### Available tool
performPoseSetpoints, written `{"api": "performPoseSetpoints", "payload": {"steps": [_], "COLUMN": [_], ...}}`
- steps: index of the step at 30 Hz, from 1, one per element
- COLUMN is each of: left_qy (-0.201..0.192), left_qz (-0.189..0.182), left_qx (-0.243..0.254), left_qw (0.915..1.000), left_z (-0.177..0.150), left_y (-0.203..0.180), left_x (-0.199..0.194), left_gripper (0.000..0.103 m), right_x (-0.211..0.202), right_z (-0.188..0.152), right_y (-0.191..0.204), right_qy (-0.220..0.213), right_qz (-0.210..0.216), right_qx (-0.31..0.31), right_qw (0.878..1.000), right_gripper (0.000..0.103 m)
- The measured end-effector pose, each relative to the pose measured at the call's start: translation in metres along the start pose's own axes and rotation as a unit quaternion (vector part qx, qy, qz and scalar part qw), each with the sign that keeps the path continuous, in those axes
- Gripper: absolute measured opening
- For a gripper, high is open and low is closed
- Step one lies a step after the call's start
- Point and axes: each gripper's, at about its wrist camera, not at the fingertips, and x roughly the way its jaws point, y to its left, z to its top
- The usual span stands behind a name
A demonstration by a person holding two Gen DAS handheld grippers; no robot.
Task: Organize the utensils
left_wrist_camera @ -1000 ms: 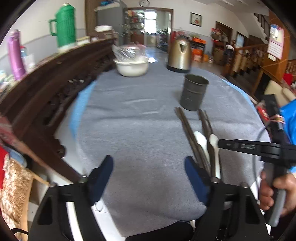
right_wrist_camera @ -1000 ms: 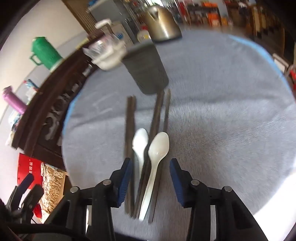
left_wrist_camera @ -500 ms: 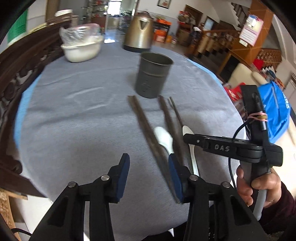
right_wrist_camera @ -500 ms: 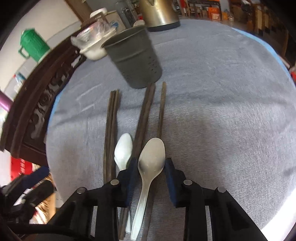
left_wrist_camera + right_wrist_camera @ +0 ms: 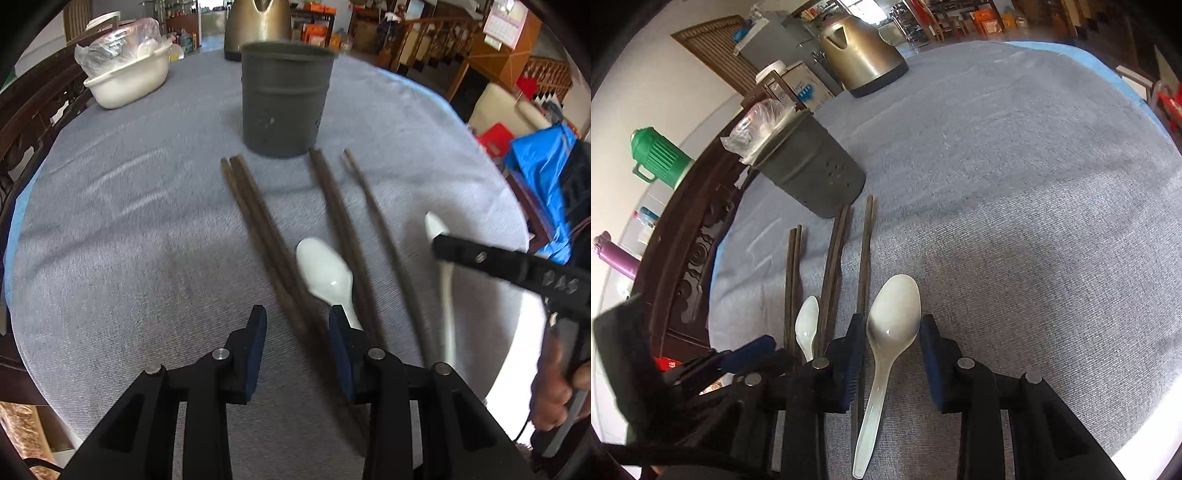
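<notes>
grey tablecloth (image 5: 1034, 184), glossy white spoon (image 5: 892, 317) between right gripper (image 5: 892, 343) fingers

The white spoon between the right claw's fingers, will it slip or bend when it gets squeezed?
The white spoon looks glossy, so it could slip between the right claw fingers. It looks like thin plastic, so probably light and slightly bendy. Its narrow handle may twist.

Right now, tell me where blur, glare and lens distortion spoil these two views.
Left wrist view: the right gripper and the chopsticks near it are smeared by motion blur; the table bulges from the fisheye. Right wrist view: mostly sharp, a glare spot on the white spoon, washed-out brightness at the lower right table edge, black vignette at the corners.
</notes>
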Motion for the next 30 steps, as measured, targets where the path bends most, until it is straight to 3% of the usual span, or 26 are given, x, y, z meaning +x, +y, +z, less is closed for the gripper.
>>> {"api": "performPoseSetpoints", "payload": {"steps": [12, 16, 21, 26, 30], "left_qy": [0.013, 0.021, -0.010, 0.055, 0.058], "left_qz": [0.038, 0.055, 0.035, 0.043, 0.046], "left_qx": [0.066, 0.052, 0.077, 0.094, 0.095], "left_qw": [0.9970, 0.9969, 0.9964, 0.9931, 0.9927], "left_z": [-0.003, 0.001, 0.009, 0.011, 0.018], "left_y": [0.007, 0.025, 0.002, -0.018, -0.024], "left_x": [-0.002, -0.009, -0.032, -0.005, -0.002], "left_gripper": [0.037, 0.037, 0.037, 0.028, 0.028], "right_x": [-0.001, -0.002, 0.000, -0.005, -0.010], "right_z": [-0.001, -0.002, -0.002, 0.000, 0.001], "right_y": [-0.004, -0.004, 0.000, 0.001, -0.006], "right_qy": [-0.009, -0.014, -0.018, -0.025, -0.033], "right_qz": [0.010, 0.011, 0.015, 0.019, 0.020], "right_qx": [0.009, 0.011, 0.012, 0.011, 0.013], "right_qw": [1.000, 1.000, 1.000, 0.999, 0.999], "right_gripper": [0.032, 0.032, 0.032, 0.032, 0.032]}}
